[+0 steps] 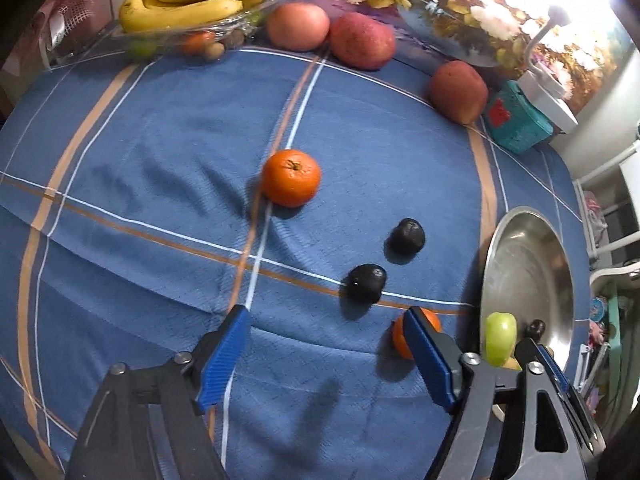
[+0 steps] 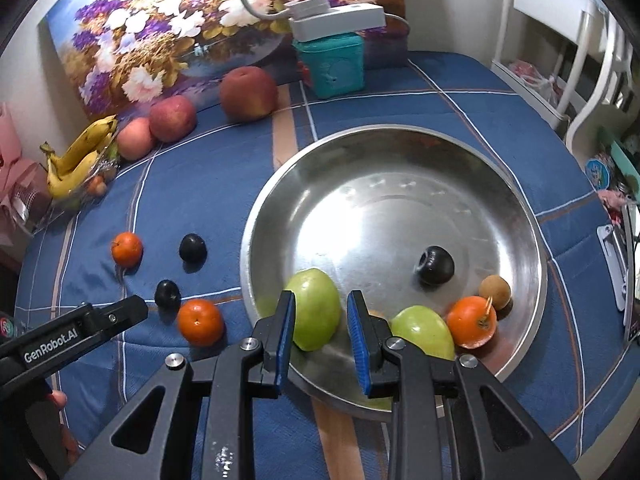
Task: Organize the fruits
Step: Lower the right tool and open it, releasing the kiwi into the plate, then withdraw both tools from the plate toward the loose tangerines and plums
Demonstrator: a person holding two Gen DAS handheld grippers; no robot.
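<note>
My left gripper (image 1: pixel 327 314) hangs open over the blue cloth with nothing between its fingers. A mandarin (image 1: pixel 399 340) lies just behind its right finger, apart from it. Beyond lie two dark plums (image 1: pixel 366 282) (image 1: pixel 407 235) and a second mandarin (image 1: pixel 291 178). My right gripper (image 2: pixel 320 298) is shut, with only a narrow gap, above the near rim of the steel bowl (image 2: pixel 380 208). Below its tips a green fruit (image 2: pixel 316 312) rests in the bowl, and the pads do not press on it. The bowl also holds another green fruit (image 2: pixel 422 330), a mandarin (image 2: pixel 470 322), a dark plum (image 2: pixel 436 266) and a small brown fruit (image 2: pixel 495 292).
Three red apples (image 1: pixel 298 26) (image 1: pixel 362 40) (image 1: pixel 458 92) line the back of the table. Bananas (image 1: pixel 192 0) lie on a clear tray of small fruit at the back left. A teal box (image 1: pixel 516 120) with a white lamp base stands before a flower painting (image 2: pixel 160 32).
</note>
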